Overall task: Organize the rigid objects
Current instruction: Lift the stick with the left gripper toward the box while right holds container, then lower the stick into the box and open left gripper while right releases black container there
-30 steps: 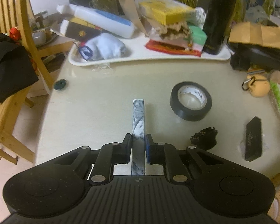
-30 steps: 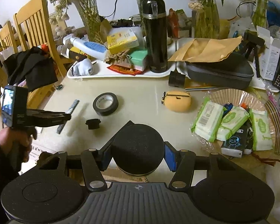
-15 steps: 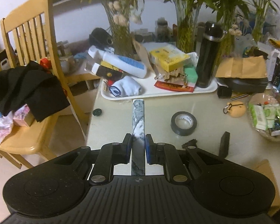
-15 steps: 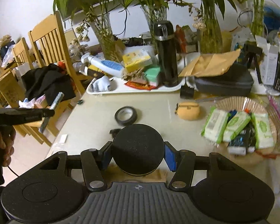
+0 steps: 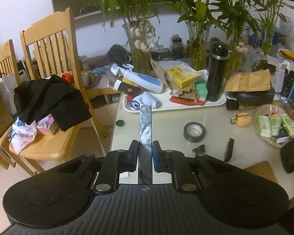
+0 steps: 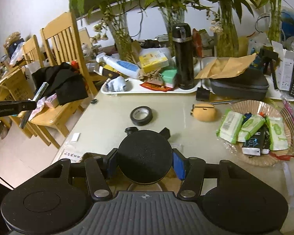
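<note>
Left fingers clamp marbled bar; right fingers clamp black disc.

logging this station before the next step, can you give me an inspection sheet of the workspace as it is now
surface: beige table, partly bare near its front edge.
job's things: marbled bar in the left gripper; round black object in the right gripper; black tape roll, small black cap and black flat case lie on the table.
clutter: white tray piled with boxes, a bottle and a black flask; basket of wipe packs.
grippers: both shut on their loads.
cables: a thin dark cord near the floor.
surroundings: wooden chair with black cloth; vases of bamboo behind.
</note>
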Action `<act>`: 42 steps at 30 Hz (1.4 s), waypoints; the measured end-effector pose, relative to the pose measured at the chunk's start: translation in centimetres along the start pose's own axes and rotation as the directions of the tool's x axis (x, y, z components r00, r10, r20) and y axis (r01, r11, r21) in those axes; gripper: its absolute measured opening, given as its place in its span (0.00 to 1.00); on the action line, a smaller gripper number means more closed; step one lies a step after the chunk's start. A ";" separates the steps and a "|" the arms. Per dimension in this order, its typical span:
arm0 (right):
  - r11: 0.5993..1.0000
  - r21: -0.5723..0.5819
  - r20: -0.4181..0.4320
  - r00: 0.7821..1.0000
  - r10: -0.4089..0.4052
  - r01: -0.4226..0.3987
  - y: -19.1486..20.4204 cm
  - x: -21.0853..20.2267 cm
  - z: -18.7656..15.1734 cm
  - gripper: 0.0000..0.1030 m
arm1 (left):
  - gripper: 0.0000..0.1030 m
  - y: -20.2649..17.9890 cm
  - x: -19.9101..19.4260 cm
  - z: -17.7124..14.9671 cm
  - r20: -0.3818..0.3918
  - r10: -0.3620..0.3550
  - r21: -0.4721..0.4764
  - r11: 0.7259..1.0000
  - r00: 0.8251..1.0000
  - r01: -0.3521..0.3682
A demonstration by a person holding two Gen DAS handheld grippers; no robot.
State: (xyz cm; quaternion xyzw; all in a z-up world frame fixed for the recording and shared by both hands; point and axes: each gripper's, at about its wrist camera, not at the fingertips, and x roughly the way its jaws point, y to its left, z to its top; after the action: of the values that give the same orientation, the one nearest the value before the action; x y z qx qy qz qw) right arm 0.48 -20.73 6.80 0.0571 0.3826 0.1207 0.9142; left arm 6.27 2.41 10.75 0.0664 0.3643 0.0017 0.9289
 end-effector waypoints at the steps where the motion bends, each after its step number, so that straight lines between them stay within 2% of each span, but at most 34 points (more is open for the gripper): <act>1: 1.000 -0.009 -0.003 1.000 0.007 -0.007 0.2 0.0 -0.2 0.58 | 0.15 0.0 0.0 -0.3 0.000 -0.003 -0.002 1.000 1.000 0.003; 10: 0.999 -0.043 -0.028 0.999 0.021 -0.023 0.7 0.8 -1.1 0.58 | 0.15 -0.6 0.0 -2.8 -0.022 -0.044 0.015 0.999 0.999 0.044; 20: 0.997 -0.065 -0.092 0.995 0.026 -0.032 1.1 2.6 -1.3 0.58 | 0.15 -2.4 0.4 -5.0 -0.067 -0.148 0.031 0.988 0.987 0.151; 26: 0.997 -0.074 -0.128 0.992 0.003 -0.012 0.8 3.3 -1.9 0.58 | 0.15 -4.4 0.7 -6.1 -0.128 -0.240 0.042 0.968 0.962 0.247; 32: 0.998 -0.060 -0.145 0.989 -0.012 0.003 0.1 3.5 -2.3 0.58 | 0.15 -7.5 2.0 -7.0 -0.165 -0.308 0.122 0.936 0.937 0.329; 35: 0.998 -0.061 -0.156 0.988 -0.013 0.003 -0.1 3.7 -2.4 0.58 | 0.16 -8.8 2.6 -7.5 -0.176 -0.349 0.177 0.908 0.920 0.379; 36: 0.998 -0.061 -0.158 0.987 -0.014 0.004 -0.2 3.8 -2.4 0.58 | 0.18 -9.0 2.7 -7.7 -0.165 -0.361 0.188 0.902 0.918 0.389; 38: 0.998 -0.059 -0.163 0.987 -0.015 0.006 -0.3 3.9 -2.4 0.58 | 0.33 -9.1 2.9 -7.8 -0.172 -0.374 0.178 0.898 0.911 0.402; 39: 0.998 -0.059 -0.165 0.986 -0.016 0.006 -0.4 4.0 -2.5 0.58 | 0.44 -8.9 3.0 -7.9 -0.169 -0.386 0.164 0.896 0.907 0.412; 41: 0.998 -0.059 -0.171 0.985 -0.017 0.007 -0.5 4.2 -2.5 0.58 | 0.52 -8.5 3.0 -7.9 -0.157 -0.395 0.137 0.899 0.905 0.416; 42: 0.998 -0.059 -0.175 0.984 -0.018 0.007 -0.5 4.3 -2.5 0.58 | 0.52 -8.4 3.1 -7.8 -0.157 -0.393 0.127 0.902 0.906 0.413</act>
State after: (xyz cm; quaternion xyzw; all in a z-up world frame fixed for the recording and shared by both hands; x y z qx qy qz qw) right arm 1.67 -20.06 1.98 0.0171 0.4583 0.1306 0.8790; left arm 2.87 -4.77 1.94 0.0624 0.4278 -0.2151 0.8757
